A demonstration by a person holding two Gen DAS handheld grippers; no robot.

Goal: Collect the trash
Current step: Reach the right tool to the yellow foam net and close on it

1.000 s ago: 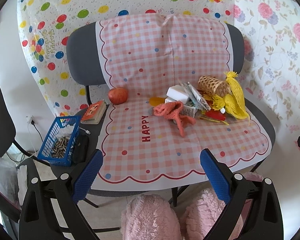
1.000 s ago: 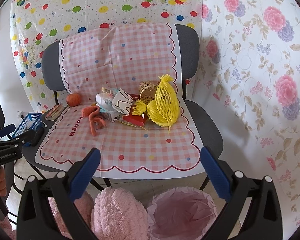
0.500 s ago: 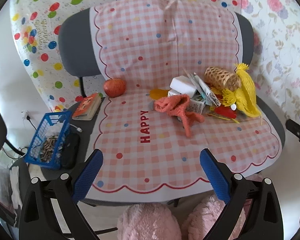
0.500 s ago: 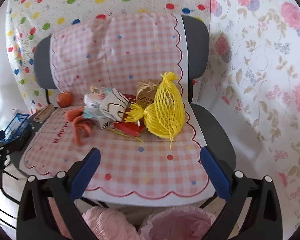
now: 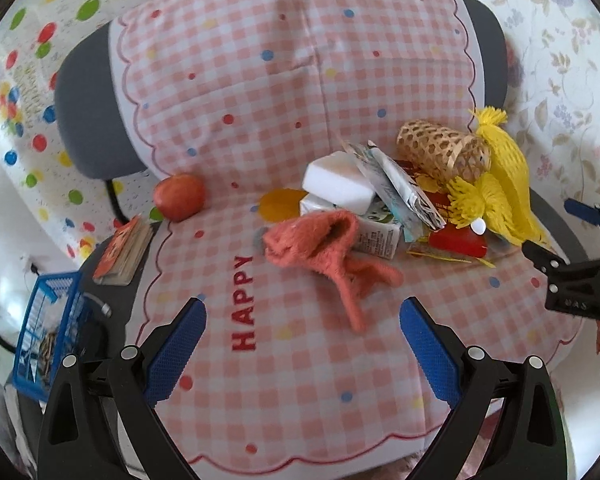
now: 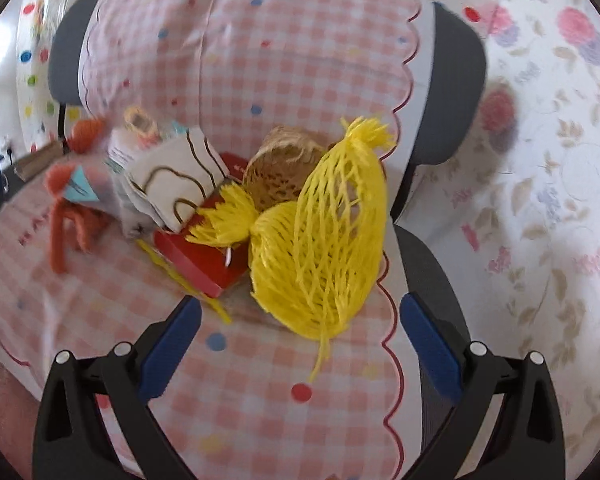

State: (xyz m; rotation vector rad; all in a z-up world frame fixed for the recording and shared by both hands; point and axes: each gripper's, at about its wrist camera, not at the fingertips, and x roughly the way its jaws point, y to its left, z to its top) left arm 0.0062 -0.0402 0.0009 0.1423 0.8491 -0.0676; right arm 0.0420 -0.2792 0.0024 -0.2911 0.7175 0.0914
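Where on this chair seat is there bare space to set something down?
The front of the checked cloth, from the HAPPY lettering to the front edge, is bare. The back right is crowded: orange cloth, cartons, woven basket, yellow net.

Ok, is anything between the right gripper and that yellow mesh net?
Nothing visible. The open right gripper faces the yellow mesh net across bare pink checked cloth; only the net's own loose strand trails toward it.

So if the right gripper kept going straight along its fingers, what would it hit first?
Most likely the yellow mesh net: it lies just ahead of the open right gripper, nearly centred between the fingers. The red box sits left of that line. Depth is hard to judge through the fisheye.
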